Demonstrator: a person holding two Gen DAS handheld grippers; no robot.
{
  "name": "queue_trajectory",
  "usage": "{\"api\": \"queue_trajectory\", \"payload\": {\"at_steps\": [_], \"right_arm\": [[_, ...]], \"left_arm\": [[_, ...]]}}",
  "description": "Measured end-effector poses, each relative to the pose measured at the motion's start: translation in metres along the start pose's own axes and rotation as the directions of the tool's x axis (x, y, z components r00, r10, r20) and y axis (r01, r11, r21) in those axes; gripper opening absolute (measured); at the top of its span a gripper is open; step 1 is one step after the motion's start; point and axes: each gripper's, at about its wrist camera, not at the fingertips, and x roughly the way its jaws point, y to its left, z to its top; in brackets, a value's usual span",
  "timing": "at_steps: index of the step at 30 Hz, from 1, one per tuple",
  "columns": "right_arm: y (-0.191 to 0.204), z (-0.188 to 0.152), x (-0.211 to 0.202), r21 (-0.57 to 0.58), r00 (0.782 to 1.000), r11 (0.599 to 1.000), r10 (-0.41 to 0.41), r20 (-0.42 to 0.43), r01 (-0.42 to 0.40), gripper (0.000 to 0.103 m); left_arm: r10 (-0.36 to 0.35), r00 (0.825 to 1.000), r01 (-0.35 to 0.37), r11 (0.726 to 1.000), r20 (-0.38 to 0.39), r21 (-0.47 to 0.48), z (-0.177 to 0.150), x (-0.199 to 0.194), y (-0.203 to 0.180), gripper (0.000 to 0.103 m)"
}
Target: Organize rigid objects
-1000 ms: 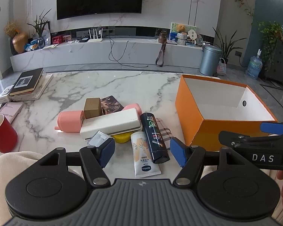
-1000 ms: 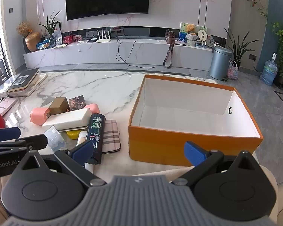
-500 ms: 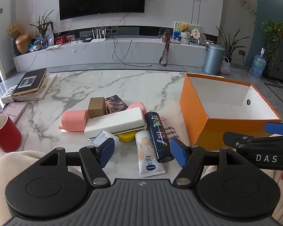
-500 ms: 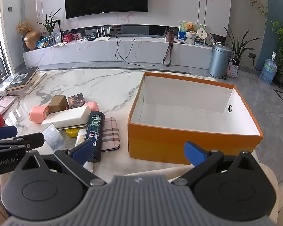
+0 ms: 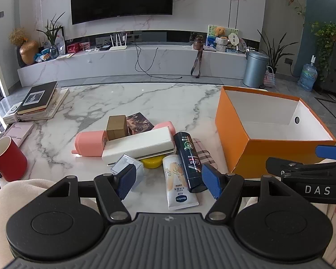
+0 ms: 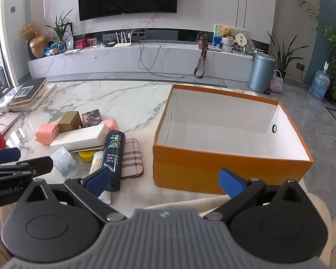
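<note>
Left gripper (image 5: 169, 182) and right gripper (image 6: 164, 180), both with jaws apart and holding nothing. Cluttered items lie left of the empty orange box (image 6: 224, 168) on the marble table (image 6: 132, 103)

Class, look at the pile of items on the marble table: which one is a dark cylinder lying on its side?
The dark bottle marked CLEAR. It lies between the white tube and the plaid case; every other item in the pile is pale, pink, yellow or brown.
</note>
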Motion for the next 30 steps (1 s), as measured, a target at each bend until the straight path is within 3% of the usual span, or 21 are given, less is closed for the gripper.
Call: {"api": "queue_trajectory", "payload": {"at_steps": [30], "right_arm": [[0.0053, -0.0006, 0.0038, -0.02, 1.0, 1.0, -0.002, -0.02, 0.002, 0.101]], "left_arm": [[-0.005, 1.0, 0.005, 1.0, -0.008, -0.003, -0.0021, 0.0029, -0.0021, 0.079]]}}
